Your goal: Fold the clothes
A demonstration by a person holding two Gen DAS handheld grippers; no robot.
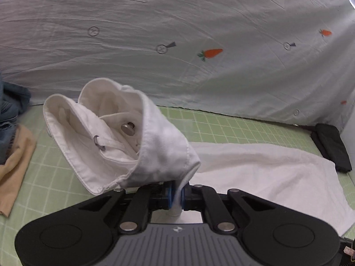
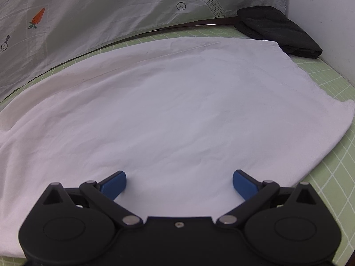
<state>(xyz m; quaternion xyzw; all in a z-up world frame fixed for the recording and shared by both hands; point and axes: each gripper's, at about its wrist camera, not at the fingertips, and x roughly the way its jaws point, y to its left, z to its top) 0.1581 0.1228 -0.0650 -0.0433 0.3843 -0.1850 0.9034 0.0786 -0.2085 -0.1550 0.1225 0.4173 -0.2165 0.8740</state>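
Note:
White trousers lie on the green grid mat (image 1: 233,126). In the left wrist view my left gripper (image 1: 176,196) is shut on the waistband end of the white trousers (image 1: 124,137) and holds it lifted, with the metal button and hook showing inside. The legs (image 1: 266,170) trail flat to the right. In the right wrist view my right gripper (image 2: 179,185) is open, its blue pads (image 2: 115,185) spread just above the flat white fabric (image 2: 177,110), holding nothing.
A folded black garment (image 2: 279,33) lies at the mat's far right corner, also in the left wrist view (image 1: 332,146). Blue jeans (image 1: 11,115) and a beige garment (image 1: 15,166) lie at the left. A carrot-print sheet (image 1: 177,33) hangs behind the mat.

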